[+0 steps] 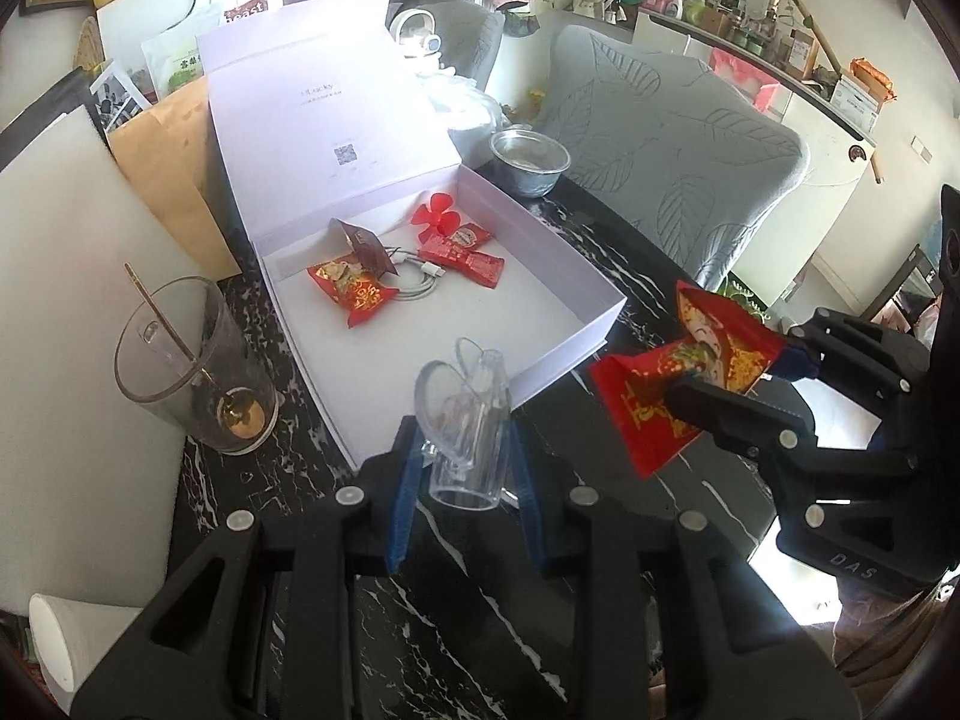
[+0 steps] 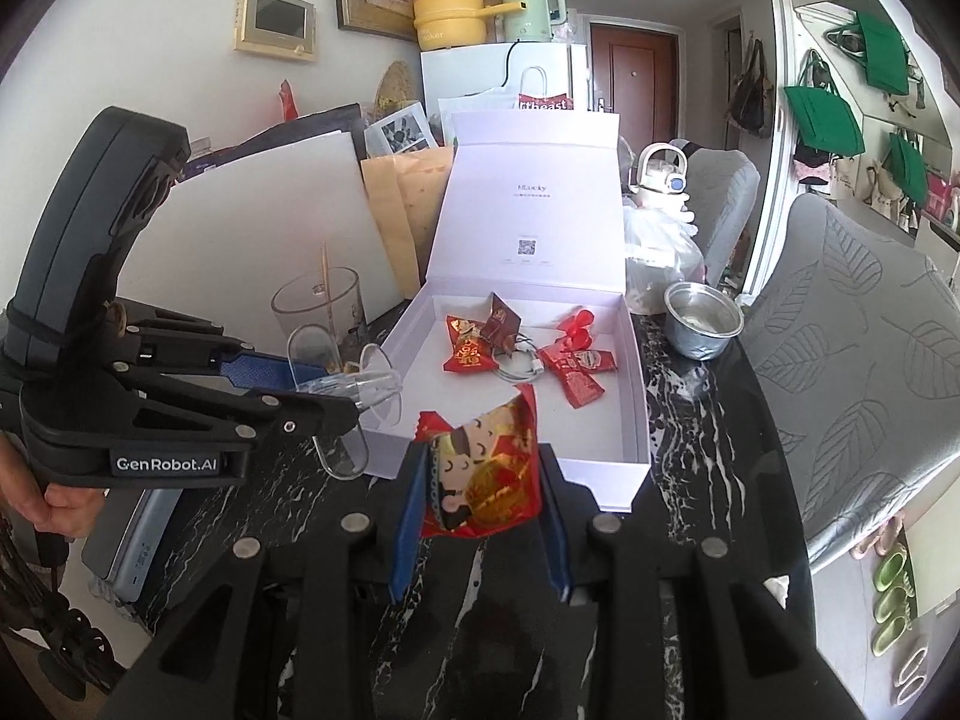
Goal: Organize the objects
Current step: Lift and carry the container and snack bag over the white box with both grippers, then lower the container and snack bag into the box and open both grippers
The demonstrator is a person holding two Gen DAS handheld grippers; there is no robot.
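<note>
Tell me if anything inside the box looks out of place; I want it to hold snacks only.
Yes. Among the red snack packets in the white box lies a coiled white charging cable and a red plastic flower; neither is a snack.

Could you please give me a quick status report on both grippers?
Left gripper shut on clear plastic piece. Right gripper shut on red packet. Open box ahead, unobstructed.

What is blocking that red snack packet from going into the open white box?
Nothing visible. The right gripper holds the red packet just short of the box's near wall; the lid stands open, and the floor behind that wall lies bare. The left gripper's clear plastic piece hangs off to the side.
</note>
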